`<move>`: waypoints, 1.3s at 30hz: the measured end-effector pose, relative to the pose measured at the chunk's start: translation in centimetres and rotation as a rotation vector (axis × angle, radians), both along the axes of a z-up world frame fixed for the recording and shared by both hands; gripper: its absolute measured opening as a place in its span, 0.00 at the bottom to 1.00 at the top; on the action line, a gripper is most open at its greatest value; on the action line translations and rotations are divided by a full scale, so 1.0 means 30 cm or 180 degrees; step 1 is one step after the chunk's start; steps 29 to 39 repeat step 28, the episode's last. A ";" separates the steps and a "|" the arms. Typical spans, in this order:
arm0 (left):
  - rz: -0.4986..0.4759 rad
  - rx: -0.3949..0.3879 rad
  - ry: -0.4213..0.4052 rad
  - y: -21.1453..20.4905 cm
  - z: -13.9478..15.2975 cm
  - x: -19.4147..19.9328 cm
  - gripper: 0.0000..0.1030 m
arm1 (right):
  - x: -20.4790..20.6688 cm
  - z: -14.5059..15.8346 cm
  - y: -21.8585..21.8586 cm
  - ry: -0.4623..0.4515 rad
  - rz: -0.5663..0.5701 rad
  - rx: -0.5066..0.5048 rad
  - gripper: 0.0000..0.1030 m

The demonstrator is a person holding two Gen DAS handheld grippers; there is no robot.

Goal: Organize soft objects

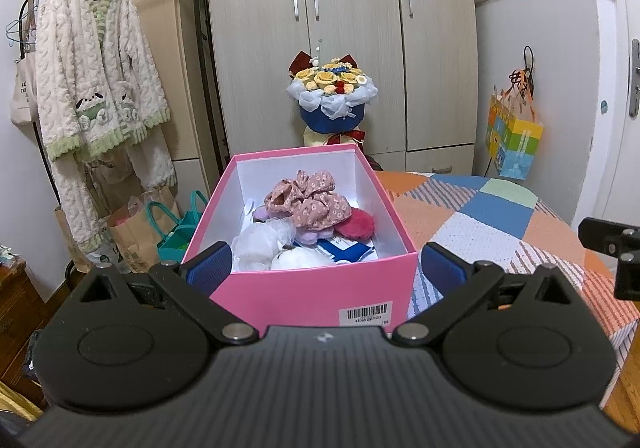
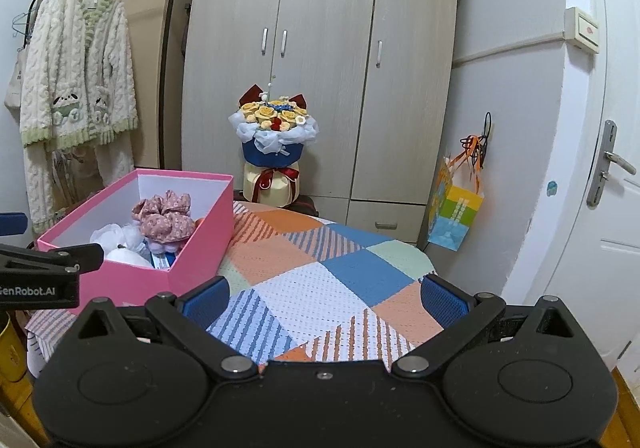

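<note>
A pink box (image 1: 312, 290) (image 2: 132, 280) stands open on the patchwork cloth (image 2: 320, 280). Inside lie a floral pink fabric piece (image 1: 306, 204) (image 2: 164, 218), a magenta pompom (image 1: 356, 226), white fluffy items (image 1: 260, 242) (image 2: 116, 240) and a blue-white card (image 1: 344, 250). My left gripper (image 1: 324, 266) is open just before the box's near wall, fingers spread wider than the box, holding nothing. My right gripper (image 2: 324, 294) is open and empty over the cloth, right of the box. Each gripper's edge shows in the other's view.
A bouquet (image 1: 332, 96) (image 2: 274, 136) stands behind the box before a wardrobe (image 2: 320, 60). A clothes rack with a fluffy robe (image 1: 96, 80) (image 2: 76, 88) is at left, paper bags (image 1: 136, 232) below it. A colourful gift bag (image 1: 514, 136) (image 2: 454, 216) hangs by the door (image 2: 600, 208).
</note>
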State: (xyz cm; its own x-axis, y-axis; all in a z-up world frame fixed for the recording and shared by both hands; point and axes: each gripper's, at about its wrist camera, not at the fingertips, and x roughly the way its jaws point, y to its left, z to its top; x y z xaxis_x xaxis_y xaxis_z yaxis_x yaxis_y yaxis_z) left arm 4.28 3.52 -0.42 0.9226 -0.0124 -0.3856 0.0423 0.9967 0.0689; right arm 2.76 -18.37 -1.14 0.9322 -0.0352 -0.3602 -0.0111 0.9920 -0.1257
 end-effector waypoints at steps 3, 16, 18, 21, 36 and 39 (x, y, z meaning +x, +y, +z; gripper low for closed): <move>0.0008 0.0001 0.0004 0.001 -0.002 -0.003 1.00 | 0.000 -0.002 0.000 -0.0007 -0.0005 -0.0011 1.00; 0.0003 0.0017 0.0022 -0.001 -0.011 -0.012 1.00 | -0.008 -0.010 0.012 -0.0015 -0.0038 -0.0044 1.00; 0.0000 0.0024 0.0016 -0.004 -0.012 -0.013 1.00 | -0.005 -0.011 0.012 -0.0017 -0.0040 -0.0044 1.00; 0.0000 0.0017 0.0015 -0.005 -0.013 -0.014 1.00 | -0.005 -0.012 0.010 -0.0014 -0.0054 -0.0039 1.00; 0.0019 0.0029 0.0007 -0.007 -0.011 -0.017 1.00 | 0.009 -0.019 0.005 0.0014 -0.0055 -0.0040 1.00; 0.0019 0.0029 0.0007 -0.007 -0.011 -0.017 1.00 | 0.009 -0.019 0.005 0.0014 -0.0055 -0.0040 1.00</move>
